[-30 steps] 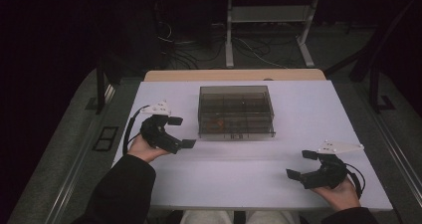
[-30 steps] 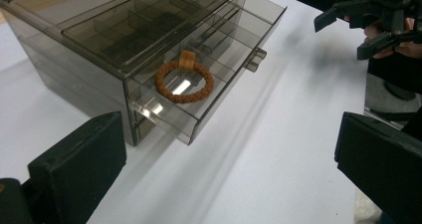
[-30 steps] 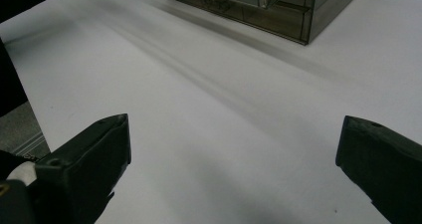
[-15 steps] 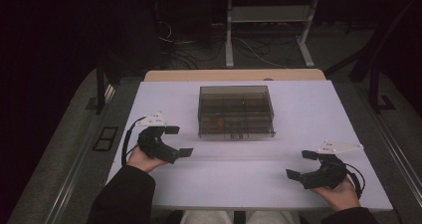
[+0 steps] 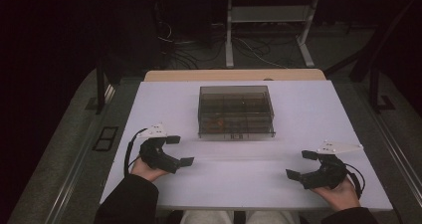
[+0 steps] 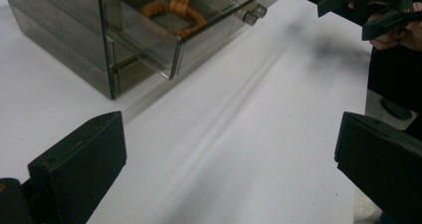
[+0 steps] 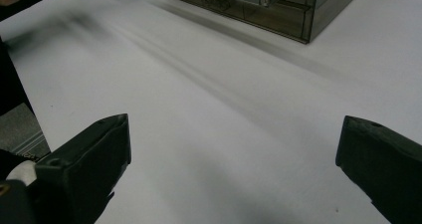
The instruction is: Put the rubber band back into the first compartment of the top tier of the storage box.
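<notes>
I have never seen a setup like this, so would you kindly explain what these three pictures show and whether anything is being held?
There is no robot here: a person sits at a white table and holds a hand-held tool with two black jaws in each hand. The high view looks down from above: the left gripper is at its left, the right gripper at its right. The other two pictures come from small cameras riding on each gripper, looking out between its own jaws. On the table stands a smoky clear plastic box with compartments; in the left gripper view, an orange woven ring lies inside it. Both grippers are open and hold nothing.
</notes>
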Motion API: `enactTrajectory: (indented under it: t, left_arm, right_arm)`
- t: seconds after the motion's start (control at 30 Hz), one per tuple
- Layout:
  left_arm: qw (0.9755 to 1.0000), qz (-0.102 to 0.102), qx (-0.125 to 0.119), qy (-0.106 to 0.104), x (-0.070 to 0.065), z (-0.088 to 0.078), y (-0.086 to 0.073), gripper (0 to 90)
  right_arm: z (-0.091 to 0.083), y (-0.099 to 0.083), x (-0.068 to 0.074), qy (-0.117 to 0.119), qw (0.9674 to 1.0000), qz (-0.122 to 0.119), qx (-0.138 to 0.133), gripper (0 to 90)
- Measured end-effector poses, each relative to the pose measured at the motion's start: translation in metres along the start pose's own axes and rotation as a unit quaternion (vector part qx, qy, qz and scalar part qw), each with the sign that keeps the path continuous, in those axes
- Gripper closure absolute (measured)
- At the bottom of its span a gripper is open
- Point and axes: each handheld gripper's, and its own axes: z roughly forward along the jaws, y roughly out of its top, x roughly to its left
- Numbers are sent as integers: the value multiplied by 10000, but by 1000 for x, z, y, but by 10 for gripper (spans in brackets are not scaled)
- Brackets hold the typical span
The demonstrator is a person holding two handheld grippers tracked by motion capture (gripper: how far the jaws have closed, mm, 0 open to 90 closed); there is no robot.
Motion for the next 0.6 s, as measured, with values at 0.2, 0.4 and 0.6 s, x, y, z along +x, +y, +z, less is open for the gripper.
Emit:
enactTrajectory:
  t: [0.2, 0.4, 0.6]
  left_arm:
    - [10000, -30, -19, 15, -3, 3, -9, 0]
    - [10000, -53, -24, 21, -4, 7, -17, 0]
    - [9999, -74, -43, 80, -5, 8, -21, 0]
  right_arm:
    - [0, 0, 0, -3, 10000, -19, -1, 1]
    - [0, 0, 0, 11, 10000, -7, 22, 1]
    - [0, 0, 0, 16, 10000, 2, 37, 1]
